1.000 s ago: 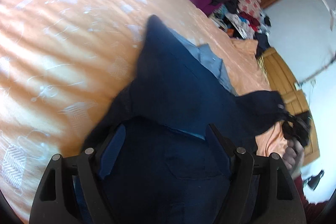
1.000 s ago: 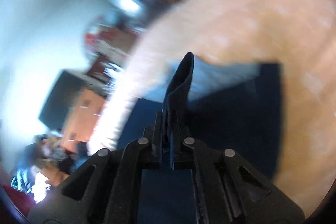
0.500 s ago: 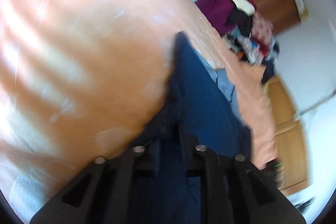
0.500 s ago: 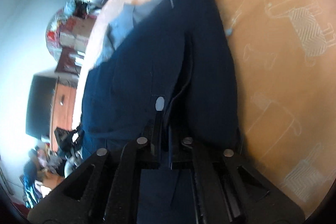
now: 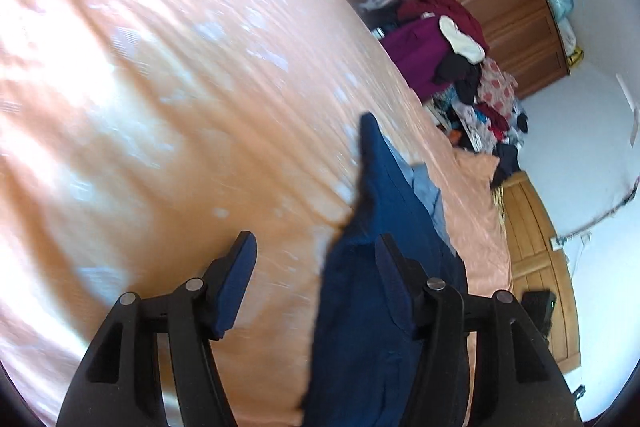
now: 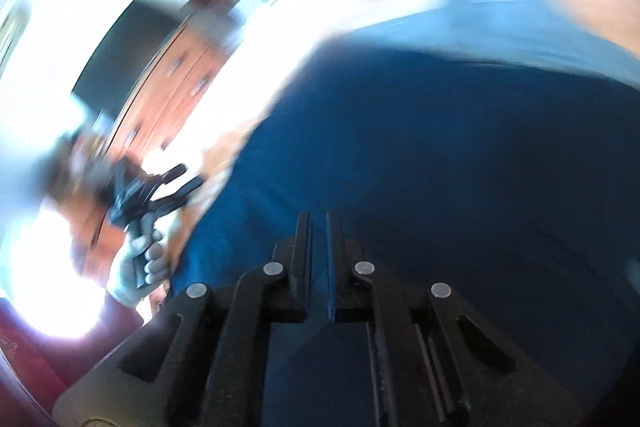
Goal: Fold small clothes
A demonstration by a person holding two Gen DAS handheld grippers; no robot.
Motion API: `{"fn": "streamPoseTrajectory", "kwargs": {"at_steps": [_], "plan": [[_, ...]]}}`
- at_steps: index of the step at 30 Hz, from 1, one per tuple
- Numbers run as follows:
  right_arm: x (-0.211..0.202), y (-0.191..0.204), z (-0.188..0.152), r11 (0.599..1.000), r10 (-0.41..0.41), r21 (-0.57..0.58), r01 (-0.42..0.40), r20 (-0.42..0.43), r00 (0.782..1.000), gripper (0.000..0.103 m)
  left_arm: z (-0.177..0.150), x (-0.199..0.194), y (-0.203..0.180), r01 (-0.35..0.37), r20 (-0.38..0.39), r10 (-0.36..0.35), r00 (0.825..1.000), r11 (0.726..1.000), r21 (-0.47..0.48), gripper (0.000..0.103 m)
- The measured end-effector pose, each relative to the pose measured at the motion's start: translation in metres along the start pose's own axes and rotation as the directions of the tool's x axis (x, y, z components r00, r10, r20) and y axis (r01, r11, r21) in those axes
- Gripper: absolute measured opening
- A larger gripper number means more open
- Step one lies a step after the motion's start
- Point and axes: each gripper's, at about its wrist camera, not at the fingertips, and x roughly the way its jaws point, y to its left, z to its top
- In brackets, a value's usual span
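While the navy garment [image 5: 380,267] is lying on the bed [image 5: 160,107], the left gripper [image 5: 316,263] is hovering with fingers wide; the right gripper [image 6: 318,227] is tilting down, fingers narrow, nothing between.

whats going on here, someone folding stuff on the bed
A person with a handheld claw in each hand is folding a dark navy garment on a bed with an orange bedspread. The left claw is open, with the cloth lying against its right finger. The right claw is nearly closed above the navy cloth, with nothing visibly pinched. A pile of unfolded clothes waits beyond the bed.
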Motion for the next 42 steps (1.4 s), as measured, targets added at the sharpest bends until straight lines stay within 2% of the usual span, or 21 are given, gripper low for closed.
{"fn": "streamPoseTrajectory", "kwargs": {"at_steps": [2,4,6,10,12,15,17,20,22,23,25,27,31,33,36,39,42], "plan": [[0.075,0.023,0.031,0.996,0.013,-0.087,-0.023,-0.119,0.993,0.006,0.0,-0.004,0.007,0.02,0.005,-0.02,1.0,1.0,-0.005,0.063],[0.116,0.034,0.044,0.99,-0.005,-0.136,-0.02,-0.182,0.983,0.006,-0.001,-0.004,0.01,0.024,-0.001,-0.024,1.0,1.0,0.012,0.063],[0.153,0.042,0.056,0.985,-0.011,-0.17,-0.03,-0.234,0.972,0.0,-0.001,-0.003,0.012,0.033,-0.004,-0.033,0.999,0.999,0.023,0.063],[0.203,0.051,0.073,0.98,-0.029,-0.195,-0.028,-0.282,0.959,0.0,0.0,0.003,0.02,0.064,-0.004,-0.064,0.998,0.998,0.03,0.064],[0.215,0.055,0.079,0.982,-0.002,-0.181,-0.049,-0.269,0.963,0.0,-0.002,0.004,0.019,0.071,0.0,-0.071,0.997,0.997,0.035,0.064],[0.236,0.069,0.094,0.98,-0.018,-0.198,-0.036,-0.264,0.964,0.0,-0.004,0.006,0.018,0.08,0.015,-0.081,0.997,0.996,0.039,0.064],[0.225,0.075,0.105,0.981,0.004,-0.187,-0.047,-0.224,0.975,0.0,-0.004,0.006,0.019,0.082,0.013,-0.082,0.997,0.996,0.036,0.064],[0.164,0.083,0.106,0.974,0.044,-0.215,-0.07,-0.121,0.992,0.0,-0.005,0.004,0.018,0.102,0.018,-0.103,0.995,0.994,0.03,0.064],[0.138,0.083,0.09,0.965,0.012,-0.26,-0.042,-0.116,0.993,0.0,-0.005,0.005,0.021,0.117,0.025,-0.118,0.993,0.993,0.029,0.065],[0.13,0.081,0.076,0.959,-0.012,-0.282,-0.03,-0.146,0.989,0.0,-0.006,0.005,0.021,0.118,0.025,-0.119,0.993,0.993,0.029,0.065],[0.139,0.082,0.059,0.948,-0.053,-0.319,-0.014,-0.201,0.978,0.0,-0.007,0.009,0.019,0.116,0.022,-0.117,0.993,0.992,0.04,0.067],[0.159,0.074,0.05,0.951,-0.065,-0.308,-0.012,-0.239,0.969,0.0,-0.007,0.009,0.017,0.109,0.022,-0.11,0.994,0.993,0.053,0.068],[0.205,0.071,0.072,0.969,0.0,-0.242,-0.055,-0.223,0.975,0.0,-0.007,0.011,0.015,0.096,0.02,-0.097,0.995,0.994,0.053,0.068],[0.221,0.079,0.08,0.971,0.002,-0.234,-0.058,-0.233,0.972,0.0,-0.007,0.01,0.014,0.088,0.016,-0.089,0.996,0.995,0.054,0.068],[0.182,0.073,0.085,0.974,0.049,-0.213,-0.083,-0.162,0.986,0.0,-0.007,0.009,0.013,0.1,0.019,-0.101,0.995,0.994,0.048,0.068],[0.141,0.067,0.085,0.974,0.014,-0.222,-0.035,-0.096,0.995,0.0,-0.007,0.009,0.02,0.133,0.028,-0.134,0.991,0.99,0.043,0.069],[0.15,0.057,0.087,0.966,-0.073,-0.255,0.032,-0.154,0.985,0.0,-0.006,0.011,0.021,0.144,0.025,-0.145,0.989,0.989,0.047,0.071]]}}
